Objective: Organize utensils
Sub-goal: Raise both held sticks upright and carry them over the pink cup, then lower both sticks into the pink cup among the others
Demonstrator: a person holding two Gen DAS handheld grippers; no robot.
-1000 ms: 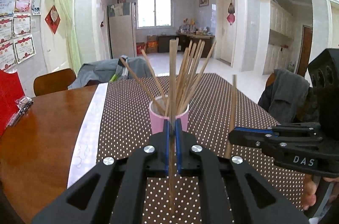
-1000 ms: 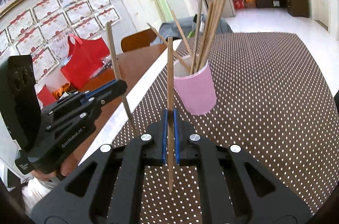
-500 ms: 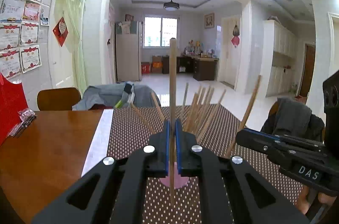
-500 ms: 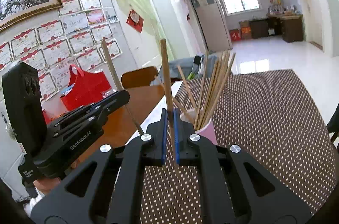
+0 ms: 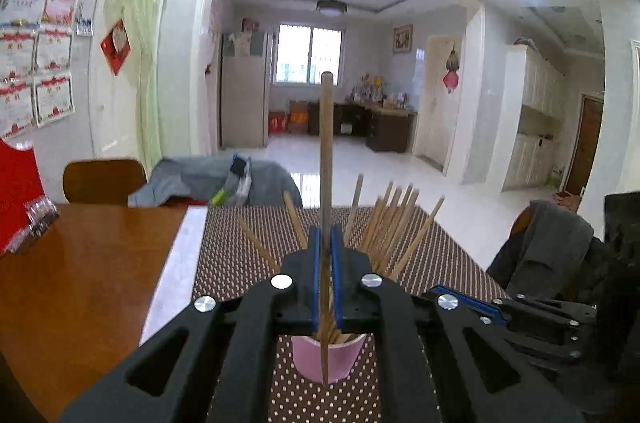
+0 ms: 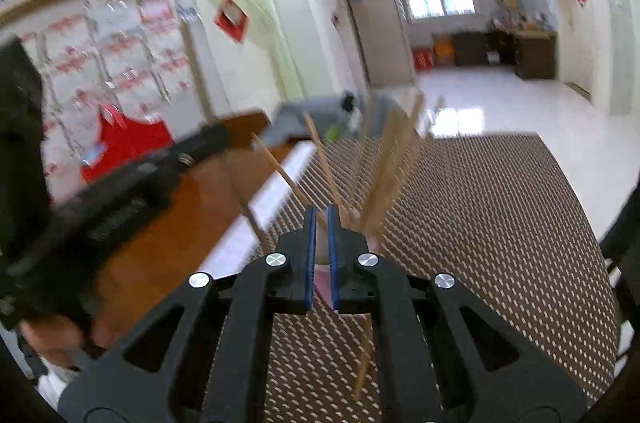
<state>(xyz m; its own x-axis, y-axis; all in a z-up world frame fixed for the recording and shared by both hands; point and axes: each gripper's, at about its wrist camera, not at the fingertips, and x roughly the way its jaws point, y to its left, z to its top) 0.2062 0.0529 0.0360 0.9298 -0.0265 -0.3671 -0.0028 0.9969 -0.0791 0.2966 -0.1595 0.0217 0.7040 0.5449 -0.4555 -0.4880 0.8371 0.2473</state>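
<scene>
A pink cup point(image 5: 340, 359) holding several wooden chopsticks point(image 5: 394, 223) stands on the dotted brown cloth point(image 5: 248, 255). My left gripper point(image 5: 326, 235) hangs just above it, shut on one upright chopstick point(image 5: 326, 143). That stick's lower end shows over the cup's near wall. My right gripper point(image 6: 320, 211) is over the cup point(image 6: 322, 283) too, its pads close together with nothing between them. A loose, tilted chopstick point(image 6: 364, 363) shows below its jaws, nearer than the cup. The right gripper point(image 5: 434, 290) also appears low on the right in the left wrist view. The left gripper point(image 6: 222, 135) is a blur in the right wrist view.
The wooden table point(image 5: 80, 283) runs left of the cloth, with a red bag point(image 5: 16, 191) at its far left. A chair point(image 5: 104, 181) and grey clothes point(image 5: 188, 179) are behind it. A jacket point(image 5: 552, 251) hangs on a chair at right. A hand point(image 6: 60, 339) holds the left gripper.
Both grippers have risen and moved forward over the cup. The chopstick that stood between the right pads is gone from them. The left gripper still holds its stick.
</scene>
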